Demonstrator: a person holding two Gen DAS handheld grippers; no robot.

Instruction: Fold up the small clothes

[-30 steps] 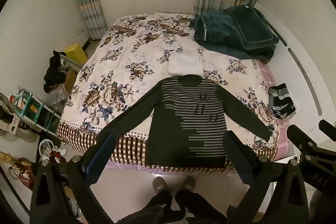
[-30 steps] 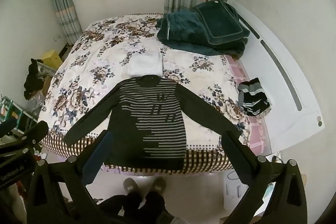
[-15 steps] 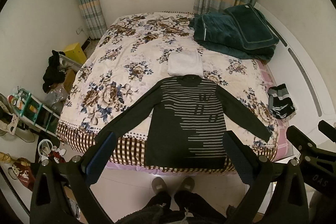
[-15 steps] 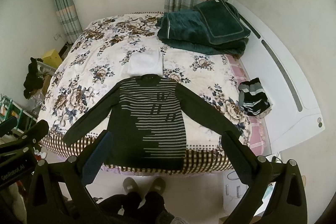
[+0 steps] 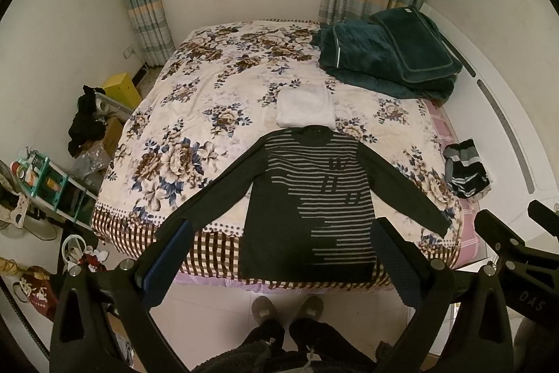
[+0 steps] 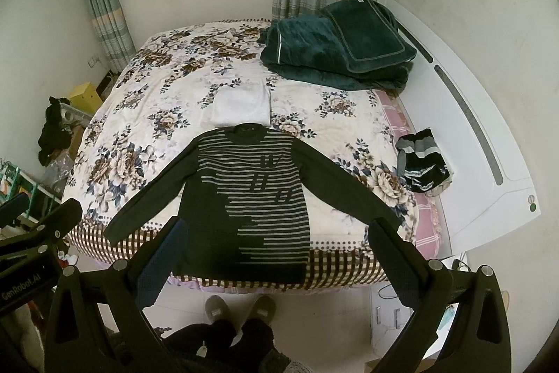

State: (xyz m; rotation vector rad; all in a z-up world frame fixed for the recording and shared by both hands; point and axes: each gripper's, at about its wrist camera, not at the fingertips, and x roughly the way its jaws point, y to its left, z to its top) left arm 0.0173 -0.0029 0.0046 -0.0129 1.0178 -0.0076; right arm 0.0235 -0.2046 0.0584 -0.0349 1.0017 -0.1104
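A dark long-sleeved sweater with grey stripes (image 5: 307, 205) lies flat on the bed (image 5: 216, 83), sleeves spread, hem at the near edge. It also shows in the right wrist view (image 6: 251, 201). My left gripper (image 5: 283, 226) is open and empty, held high above the near edge of the bed. My right gripper (image 6: 276, 226) is open and empty at the same height; its body shows at the right of the left wrist view (image 5: 510, 247). A folded white garment (image 5: 305, 107) lies just beyond the sweater's collar.
A dark green folded blanket (image 5: 387, 55) sits at the bed's far right. A crumpled striped garment (image 5: 466, 168) lies at the right edge. A white headboard (image 6: 471, 114) runs along the right. Shelves and clutter (image 5: 42, 177) stand on the floor left. Slippered feet (image 5: 286, 306) stand below.
Both grippers have drifted very slightly; the view of the bed is almost unchanged. The sweater has not moved.
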